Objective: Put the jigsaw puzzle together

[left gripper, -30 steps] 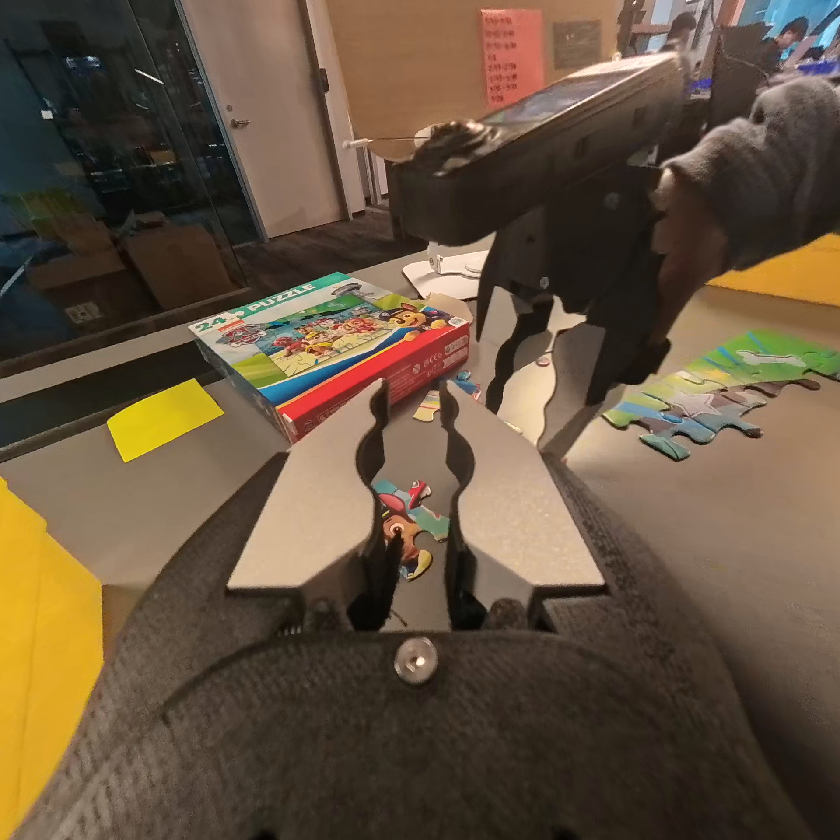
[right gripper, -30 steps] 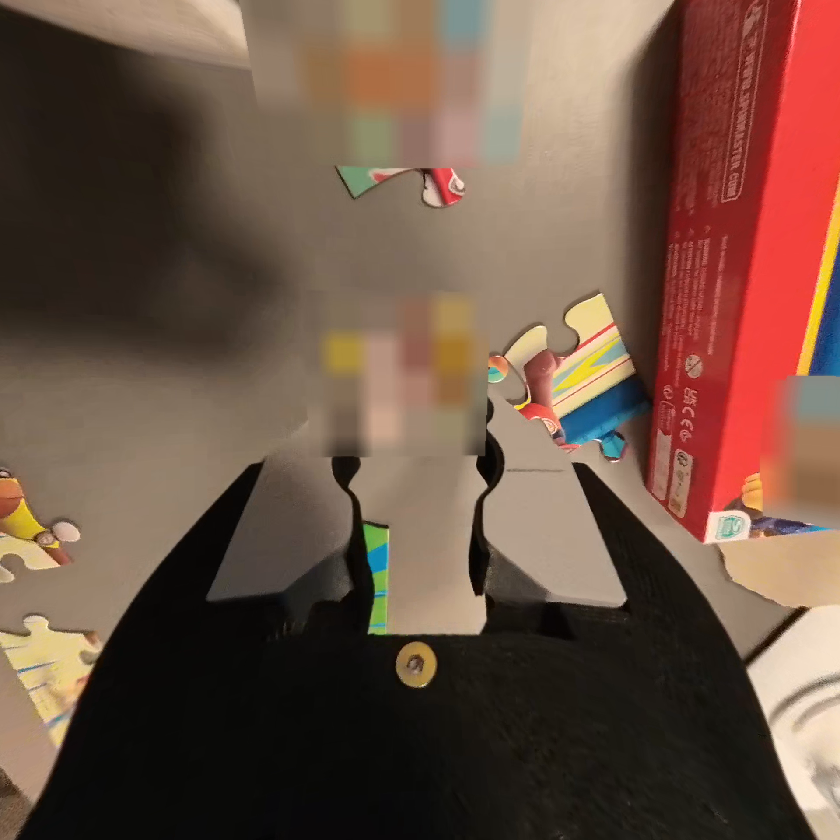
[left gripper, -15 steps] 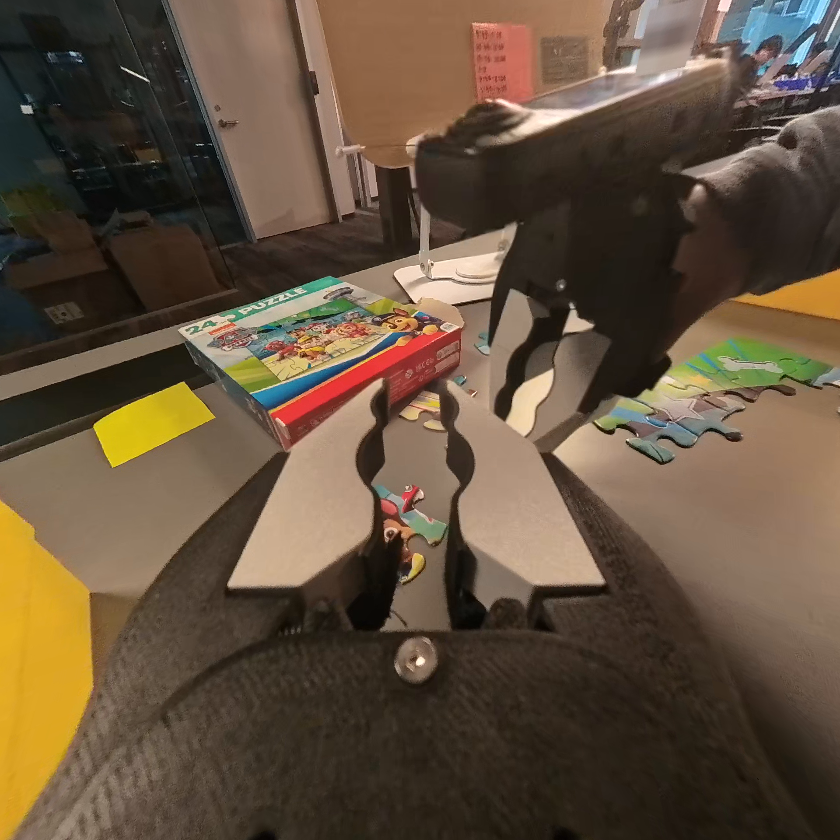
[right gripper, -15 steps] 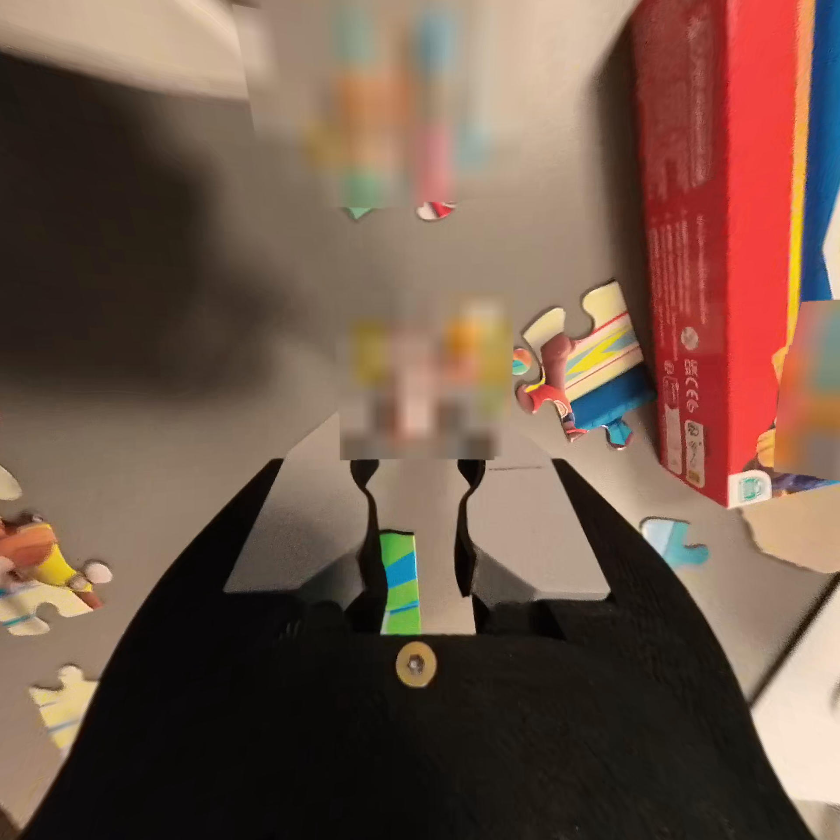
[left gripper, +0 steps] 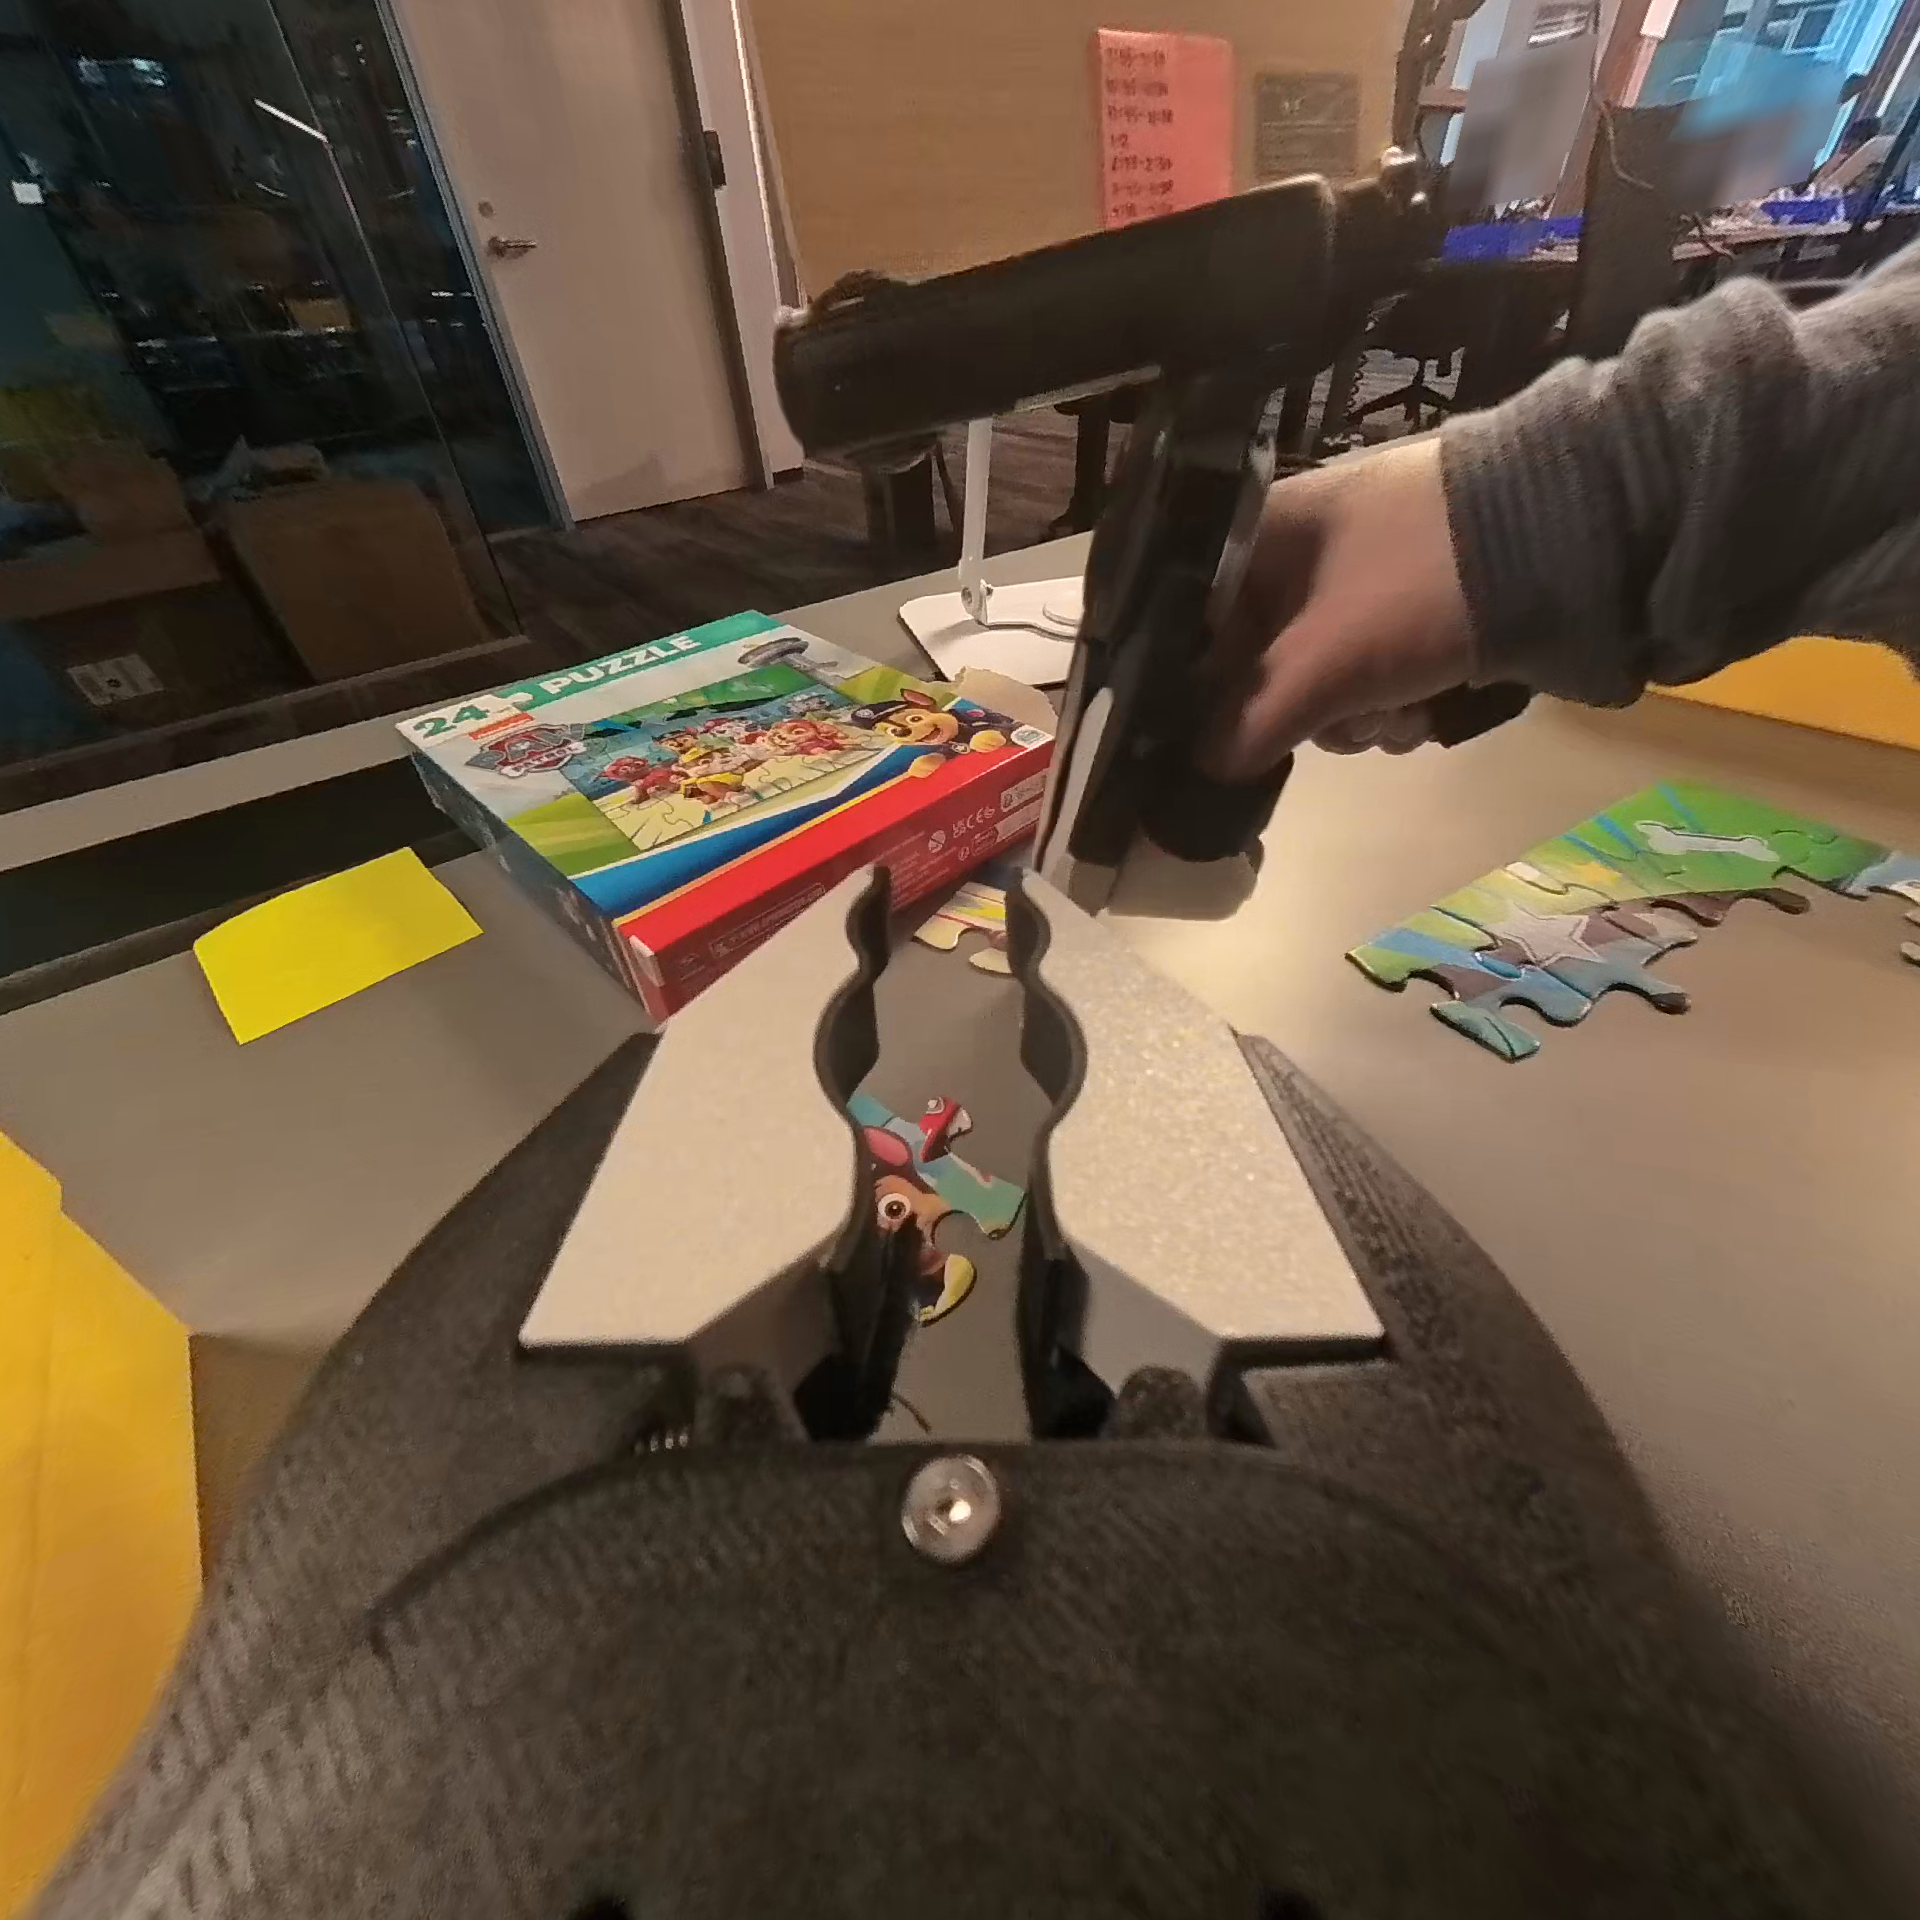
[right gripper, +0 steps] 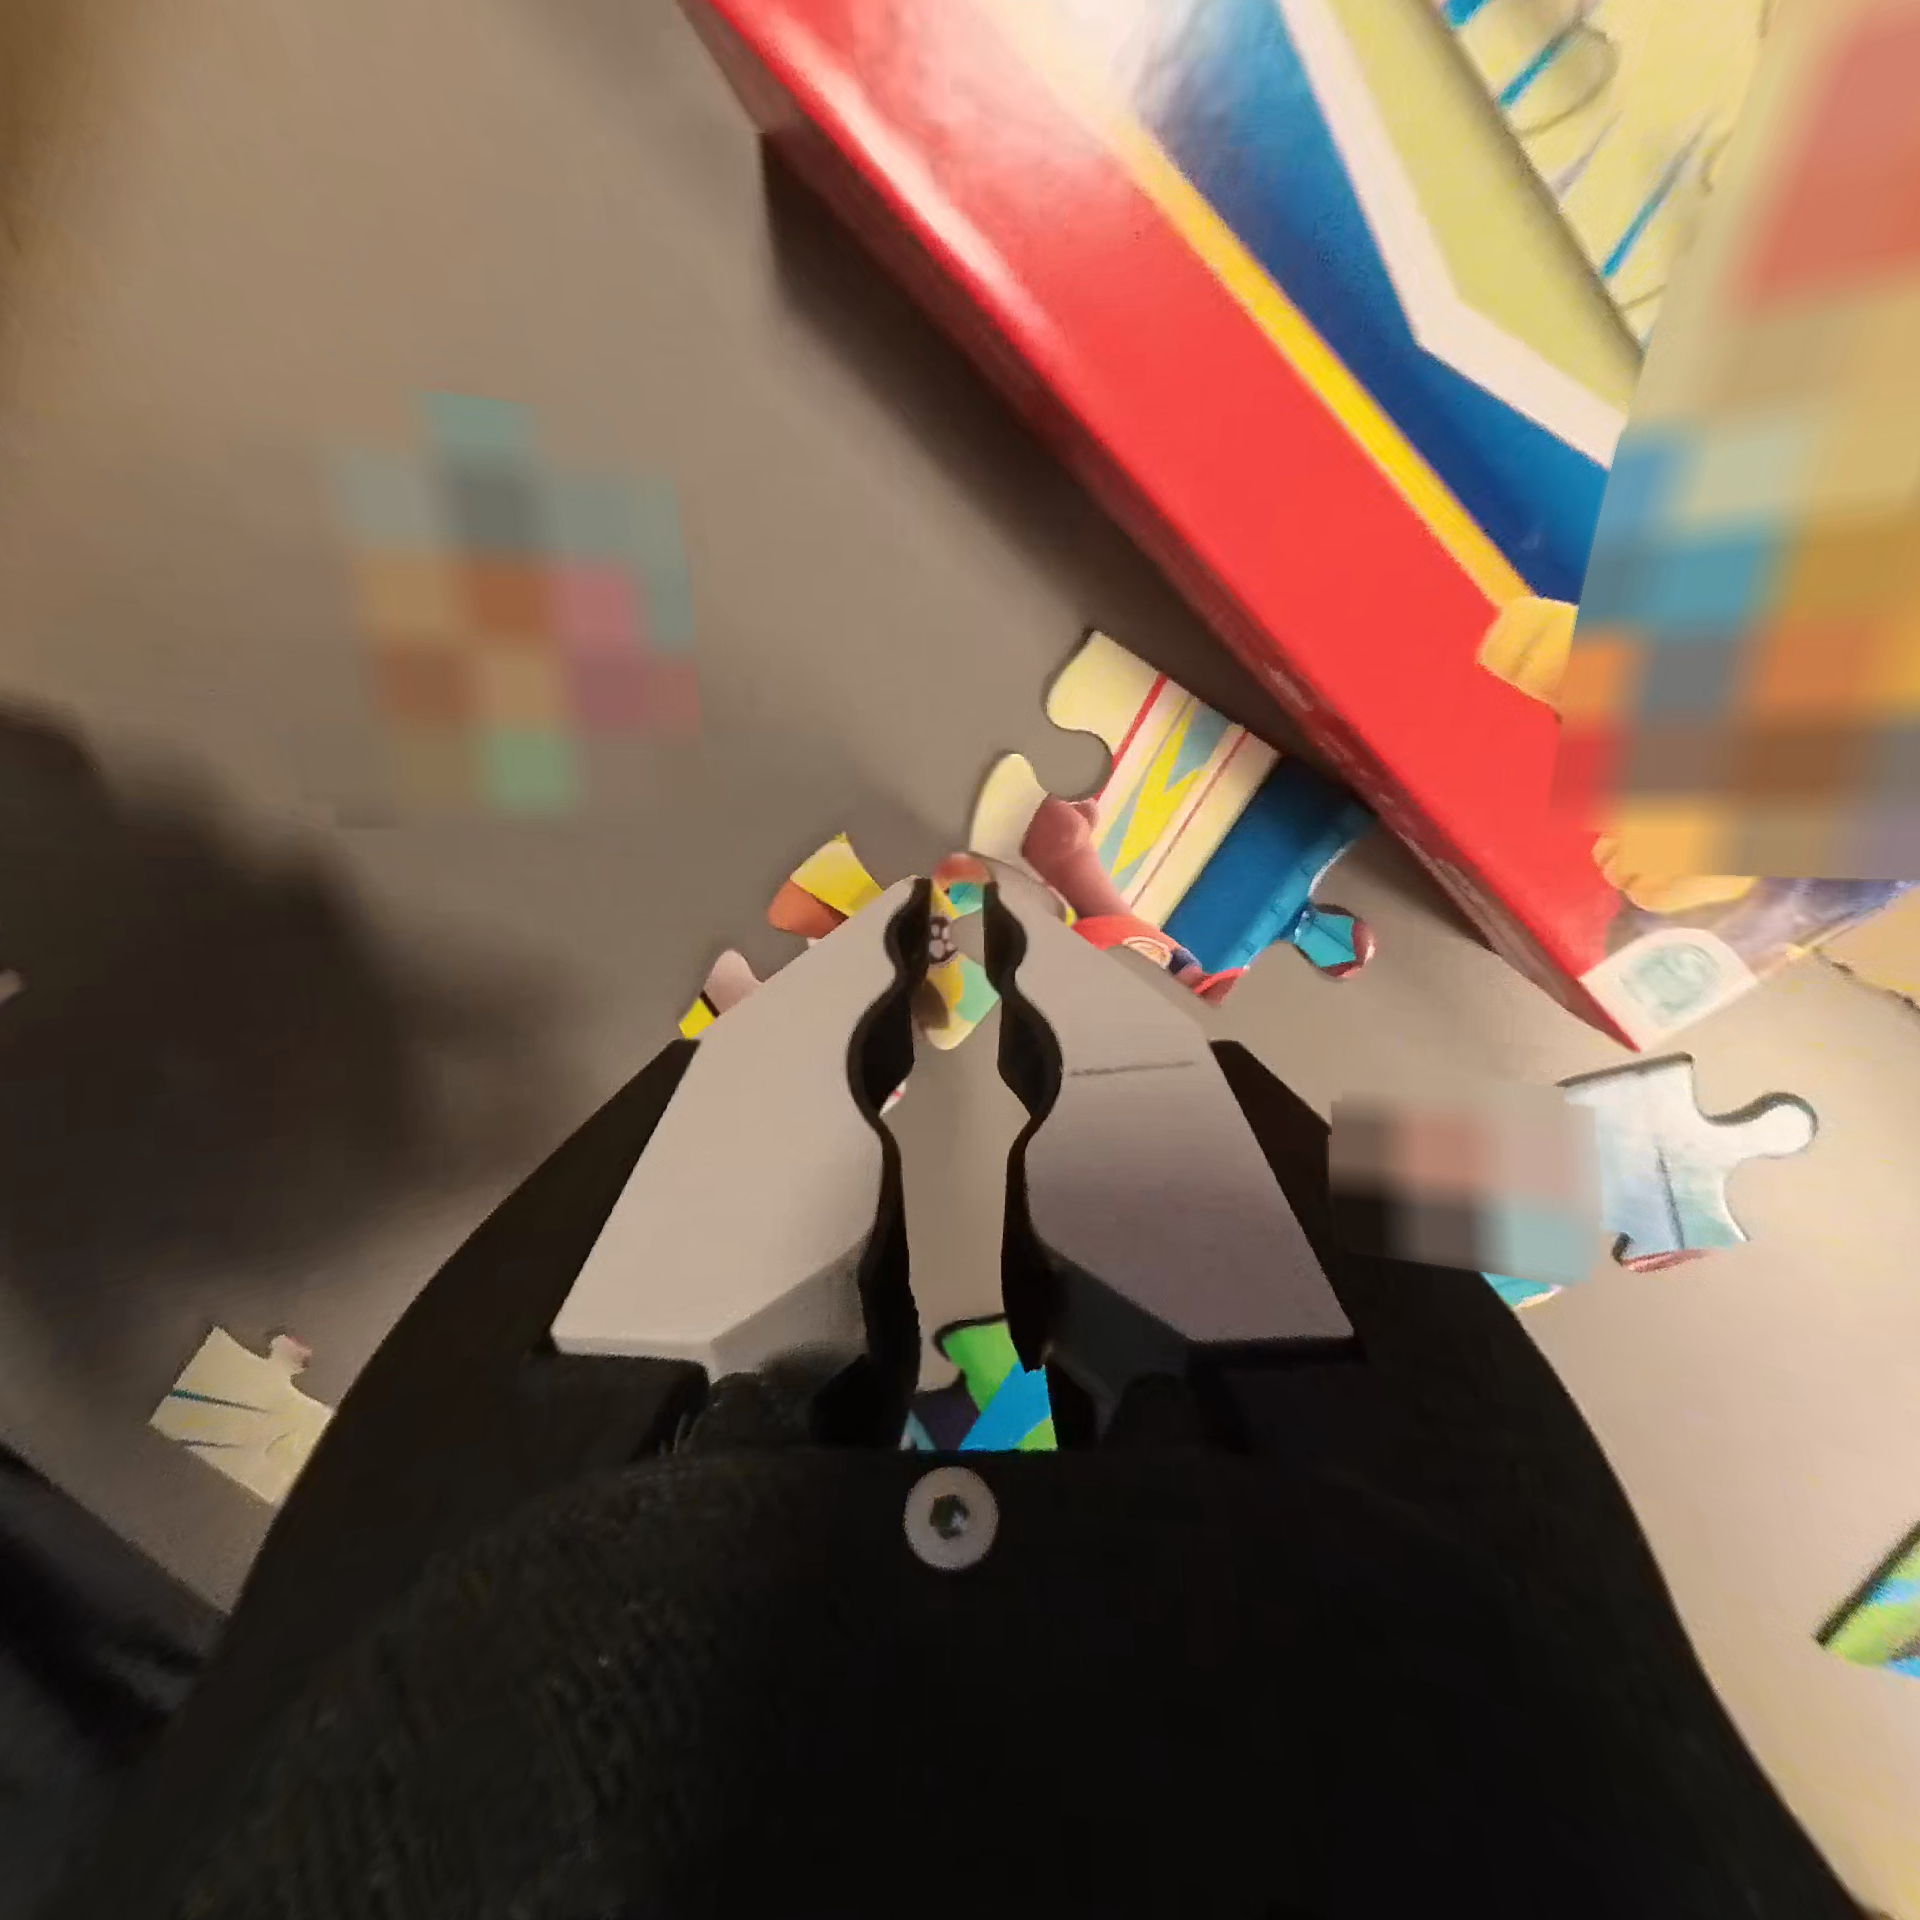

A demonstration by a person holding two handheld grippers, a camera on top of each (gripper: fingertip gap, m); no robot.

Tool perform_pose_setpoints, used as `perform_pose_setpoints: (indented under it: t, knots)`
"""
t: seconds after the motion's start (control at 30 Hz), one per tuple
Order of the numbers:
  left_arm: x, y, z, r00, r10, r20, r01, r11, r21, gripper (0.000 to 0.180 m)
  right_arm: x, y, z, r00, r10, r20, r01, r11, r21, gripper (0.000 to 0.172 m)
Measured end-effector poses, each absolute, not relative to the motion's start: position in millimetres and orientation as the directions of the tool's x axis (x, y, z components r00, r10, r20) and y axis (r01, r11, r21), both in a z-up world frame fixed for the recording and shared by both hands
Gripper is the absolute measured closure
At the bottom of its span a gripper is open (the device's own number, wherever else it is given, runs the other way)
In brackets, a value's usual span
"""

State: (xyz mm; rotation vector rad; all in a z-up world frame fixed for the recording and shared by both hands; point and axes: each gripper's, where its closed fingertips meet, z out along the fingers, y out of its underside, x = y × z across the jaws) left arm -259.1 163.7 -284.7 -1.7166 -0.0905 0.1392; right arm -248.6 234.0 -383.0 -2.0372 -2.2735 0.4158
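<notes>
My left gripper [left gripper: 945, 883] is open and holds nothing. It hovers over a loose puzzle piece [left gripper: 925, 1174] with a cartoon dog on it, lying on the grey table [left gripper: 1558, 1247]. My right gripper [right gripper: 954, 894] points down at the table beside the red puzzle box [right gripper: 1195, 416]. Its fingers stand a narrow slit apart over a yellow puzzle piece [right gripper: 940, 966]. The left pad lies against the piece. I cannot tell whether both pads press on it. In the left wrist view the right gripper [left gripper: 1081, 883] is side-on, just past my left fingertips, held by a hand [left gripper: 1351, 623].
The puzzle box [left gripper: 727, 769] lies ahead on the left, with a yellow note [left gripper: 332, 940] beside it. A partly joined puzzle [left gripper: 1610, 935] lies to the right. Loose pieces [right gripper: 1174, 831] [right gripper: 1704, 1153] [right gripper: 239, 1403] lie around the right gripper. A white stand base [left gripper: 997, 634] sits behind the box. The grippers' ends are close to 12 cm from one another.
My right gripper's fingers closed from wide apart to a narrow slit over the yellow piece, and the gripper turned at the wrist. My left gripper kept the same opening and barely moved.
</notes>
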Motion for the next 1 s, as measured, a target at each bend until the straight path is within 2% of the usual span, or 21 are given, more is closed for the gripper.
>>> perform_pose_setpoints:
  t: [0.2, 0.37, 0.4, 0.63, 0.87, 0.93, 0.97, 1.0]
  knots:
    - [-258, 165, -287, 0.99, 0.134, -0.04, -0.019, -0.156, -0.988, 0.159, -242, 222, -383, -0.145, 0.985, -0.094, 0.981, 0.13, -0.145, 0.16]
    - [-256, 165, -288, 0.991, 0.128, -0.039, -0.018, -0.156, -0.988, 0.159, -241, 221, -383, -0.13, 0.991, -0.043, 0.986, 0.125, -0.113, 0.163]
    - [-256, 165, -288, 0.991, 0.128, -0.039, -0.018, -0.157, -0.987, 0.159, -242, 223, -383, -0.135, 0.991, -0.023, 0.985, 0.131, -0.114, 0.172]
    - [-257, 163, -287, 0.992, 0.126, -0.018, 0.001, -0.151, -0.988, 0.159, -235, 215, -383, -0.173, 0.985, -0.03, 0.963, 0.162, -0.216, 0.172]
    - [-254, 164, -289, 0.994, 0.109, -0.006, 0.011, -0.16, -0.987, 0.159, -203, 200, -383, -0.224, 0.972, -0.076, 0.954, 0.203, -0.219, 0.172]
    - [-253, 165, -289, 0.994, 0.107, -0.012, 0.006, -0.16, -0.987, 0.159, -201, 200, -382, -0.25, 0.966, -0.071, 0.941, 0.225, -0.251, 0.172]
    - [-253, 165, -288, 0.994, 0.106, -0.016, 0.001, -0.16, -0.987, 0.159, -204, 201, -380, -0.266, 0.962, -0.058, 0.929, 0.24, -0.282, 0.163]
    - [-252, 165, -289, 0.994, 0.105, -0.019, -0.002, -0.162, -0.987, 0.159, -209, 200, -378, -0.295, 0.954, -0.059, 0.91, 0.262, -0.322, 0.147]
